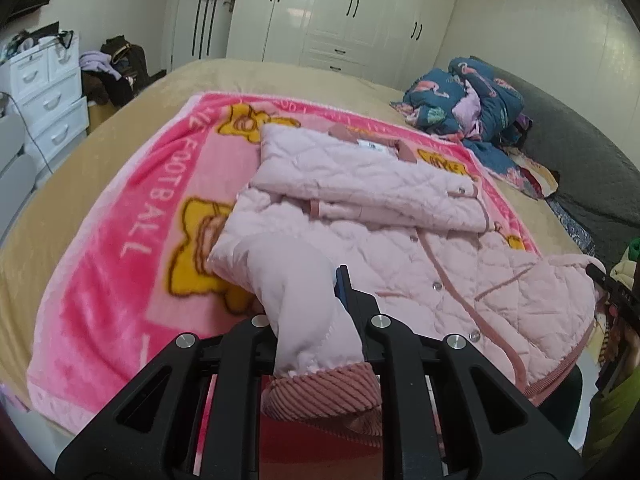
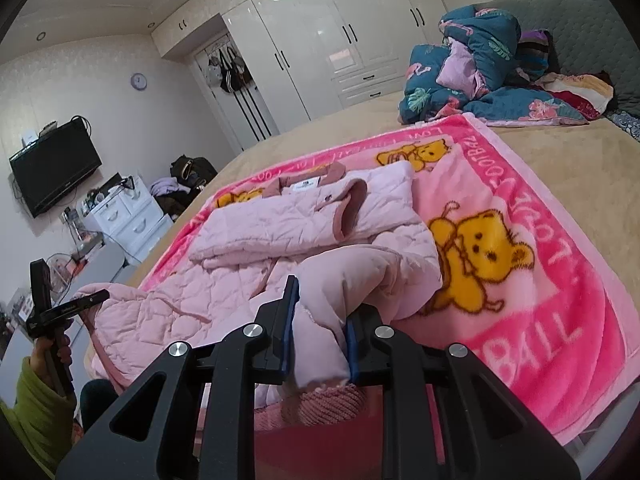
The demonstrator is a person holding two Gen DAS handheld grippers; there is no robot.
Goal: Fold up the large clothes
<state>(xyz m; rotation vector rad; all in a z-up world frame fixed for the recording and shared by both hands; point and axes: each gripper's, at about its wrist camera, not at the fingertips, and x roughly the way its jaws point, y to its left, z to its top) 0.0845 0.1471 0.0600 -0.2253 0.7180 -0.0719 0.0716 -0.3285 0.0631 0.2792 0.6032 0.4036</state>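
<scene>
Left wrist view, left hand-held gripper (image 1: 316, 312): jaws closed tight on the jacket's pale pink hem corner; ribbed corduroy trim hangs below the clamp.
Left wrist view, jacket (image 1: 392, 216): quilted pink, lying on the pink blanket (image 1: 120, 216), its upper half folded over toward the collar; snap buttons show along the front placket.
Left wrist view, only here: the right hand-held gripper (image 1: 600, 280) from outside, at the jacket's far hem corner by the frame's right edge; whether it is closed cannot be told from this side.
Left wrist view, writing: "FOOTBALL" in white along the blanket border left of the jacket; a white neck label at the collar, too small to read.
Right wrist view, right hand-held gripper (image 2: 322, 320): blue-padded jaws nearly together, pinching a bunched fold of the jacket (image 2: 256, 232) hem, corduroy trim below.
Right wrist view, only here: television (image 2: 56, 168) and round wall clock (image 2: 138, 80) beyond the jacket; the left hand-held gripper (image 2: 92, 298) at the jacket's left hem corner, held by a hand with a green sleeve (image 2: 36, 412).
Right wrist view, writing: "FOOTBALL" upside down on the blanket (image 2: 520, 280) border right of the jacket, "BALL" nearer; the script line by the collar is unreadable.
Both views, background: blue flamingo-print quilt (image 2: 472, 76) on the bed (image 2: 568, 168) beyond the jacket.
</scene>
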